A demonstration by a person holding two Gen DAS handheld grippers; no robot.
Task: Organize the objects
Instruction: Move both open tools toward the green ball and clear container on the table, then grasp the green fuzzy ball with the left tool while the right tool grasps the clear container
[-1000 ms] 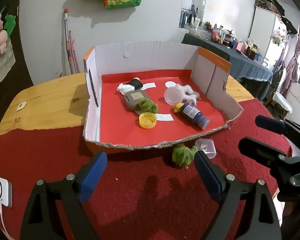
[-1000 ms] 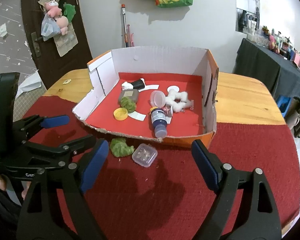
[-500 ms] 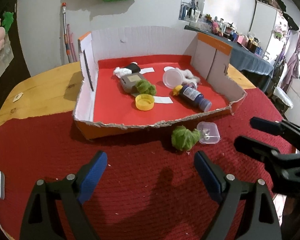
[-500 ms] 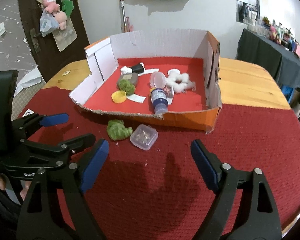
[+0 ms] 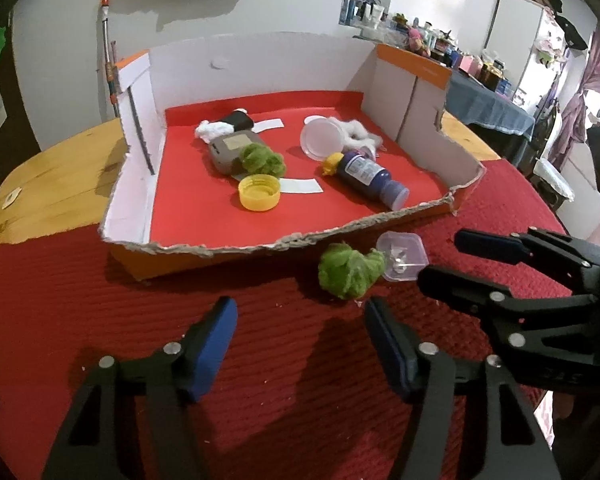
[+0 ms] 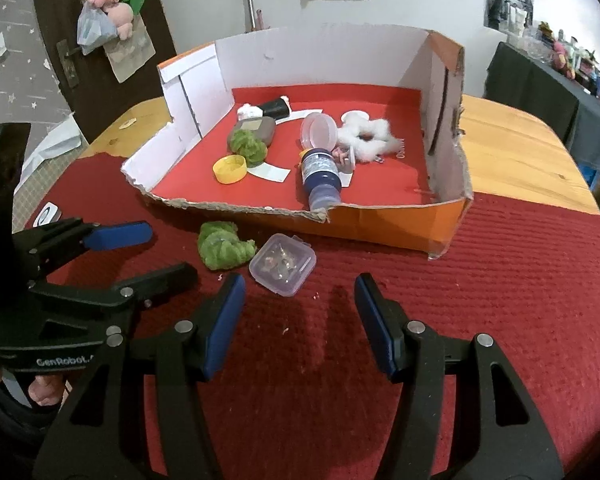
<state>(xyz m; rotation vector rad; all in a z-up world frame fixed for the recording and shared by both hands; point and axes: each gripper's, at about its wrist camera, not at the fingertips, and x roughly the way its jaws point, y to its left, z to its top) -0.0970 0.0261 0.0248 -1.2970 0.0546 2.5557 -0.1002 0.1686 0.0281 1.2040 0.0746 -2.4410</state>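
Both claws have closed in on the two strays outside the box [image 6: 384, 228] and narrowed. The left gripper [image 5: 300, 344], jaws apart and empty, faces the green pompom [image 5: 350, 270]; the right gripper [image 6: 300, 320], likewise parted, lines up near the clear case [image 6: 283, 264], so pickups look imminent

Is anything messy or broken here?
Yes. The cardboard box has a ragged, torn front edge. A blue bottle lies tipped over inside, its end poking over that edge. A green fuzzy clump and a small clear plastic case sit outside the box on the red cloth.
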